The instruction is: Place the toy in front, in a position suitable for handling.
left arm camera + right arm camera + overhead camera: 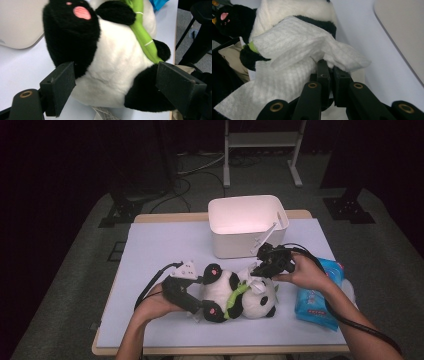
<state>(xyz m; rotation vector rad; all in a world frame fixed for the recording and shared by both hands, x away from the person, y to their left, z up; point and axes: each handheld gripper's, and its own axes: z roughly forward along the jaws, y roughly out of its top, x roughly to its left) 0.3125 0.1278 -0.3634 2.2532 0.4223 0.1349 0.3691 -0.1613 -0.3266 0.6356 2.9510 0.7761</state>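
A black-and-white panda plush (pixel 262 302) with a green bamboo stick (pixel 143 35) lies on its back on the pale table (pixel 165 245). My left gripper (pixel 202 295) comes in from the left. Its jaws stand wide around the panda's (pixel 112 67) lower body, and each pad presses on a black leg. My right gripper (pixel 260 270) is over the panda's head end, shut on a white wipe (pixel 294 50). The wipe (pixel 254 282) drapes over the plush (pixel 287 10).
A white bin (pixel 247 225) stands at the back of the table, just beyond the right gripper. A blue packet of wipes (pixel 317 302) lies at the right edge. Cables trail from both grippers.
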